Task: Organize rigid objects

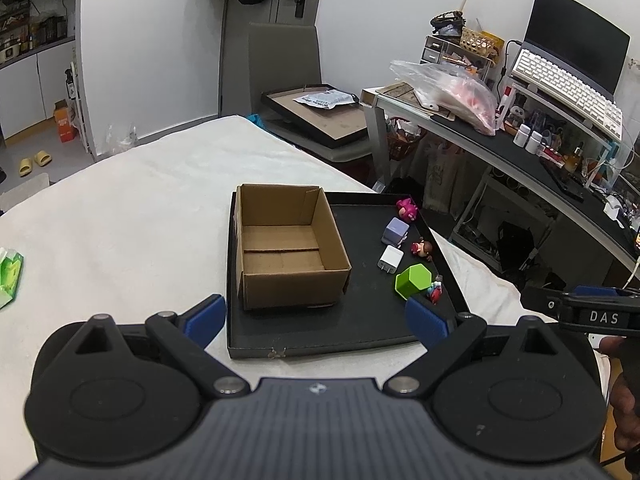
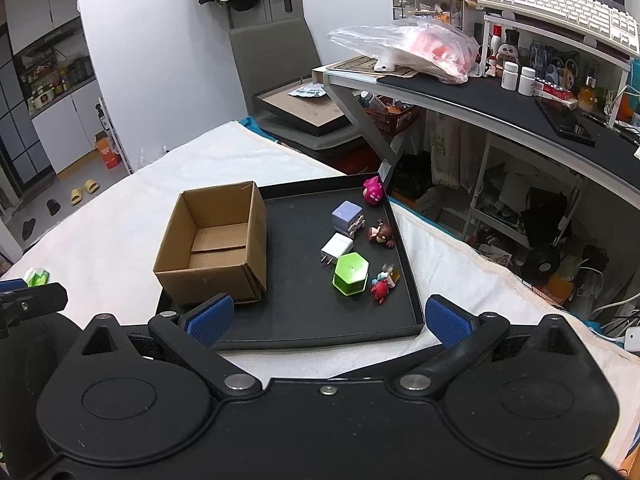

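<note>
A: We hold the left hand-held gripper (image 1: 316, 320) and the right hand-held gripper (image 2: 328, 320) back from the shallow black tray (image 2: 288, 336), both with blue pads spread wide and pinching nothing.

B: Agreed. The open brown cardboard box (image 2: 216, 248) sits empty at the tray's left, probably as the place to collect things.

A: And the 6 small pieces lie loose along the tray's right side: the green hexagonal container (image 2: 351, 273), the white plug-in charger (image 2: 337, 246), the lilac cube-shaped toy (image 2: 347, 216), the pink figurine (image 2: 374, 191), the brown-haired figurine (image 2: 381, 234) and the small red figurine (image 2: 382, 286).

B: We judge nothing is sorted yet. The green one is nearest our right pads.

A: The tray rests on a white blanket (image 1: 132, 208), a bed by its look, beside a cluttered grey desk (image 2: 460, 96) and a grey chair (image 2: 272, 52).
</note>
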`<state>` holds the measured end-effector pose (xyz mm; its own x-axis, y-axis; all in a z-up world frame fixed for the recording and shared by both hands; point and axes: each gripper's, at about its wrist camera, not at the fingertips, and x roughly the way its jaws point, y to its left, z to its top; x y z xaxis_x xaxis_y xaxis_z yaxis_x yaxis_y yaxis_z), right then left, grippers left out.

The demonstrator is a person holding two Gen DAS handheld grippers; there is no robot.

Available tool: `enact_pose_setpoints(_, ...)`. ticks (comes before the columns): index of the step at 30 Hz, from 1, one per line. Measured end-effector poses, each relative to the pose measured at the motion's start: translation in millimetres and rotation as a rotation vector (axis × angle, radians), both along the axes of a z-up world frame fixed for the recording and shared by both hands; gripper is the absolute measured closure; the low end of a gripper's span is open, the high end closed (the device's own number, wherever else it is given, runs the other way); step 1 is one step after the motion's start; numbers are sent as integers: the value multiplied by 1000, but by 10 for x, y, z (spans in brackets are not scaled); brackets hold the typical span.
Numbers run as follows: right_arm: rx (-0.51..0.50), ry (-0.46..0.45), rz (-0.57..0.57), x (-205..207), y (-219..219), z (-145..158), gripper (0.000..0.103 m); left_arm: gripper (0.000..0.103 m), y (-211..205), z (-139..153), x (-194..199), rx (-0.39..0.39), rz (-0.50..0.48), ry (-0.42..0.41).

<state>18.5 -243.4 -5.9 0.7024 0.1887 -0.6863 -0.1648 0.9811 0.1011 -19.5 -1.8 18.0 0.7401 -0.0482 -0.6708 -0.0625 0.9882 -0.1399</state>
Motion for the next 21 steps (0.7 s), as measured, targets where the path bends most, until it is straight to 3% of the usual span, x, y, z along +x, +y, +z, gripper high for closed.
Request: enact_pose_setpoints(21,14,-1,-4,8,-17,-24,0,7,-29,9,-29,-5,0,-15)
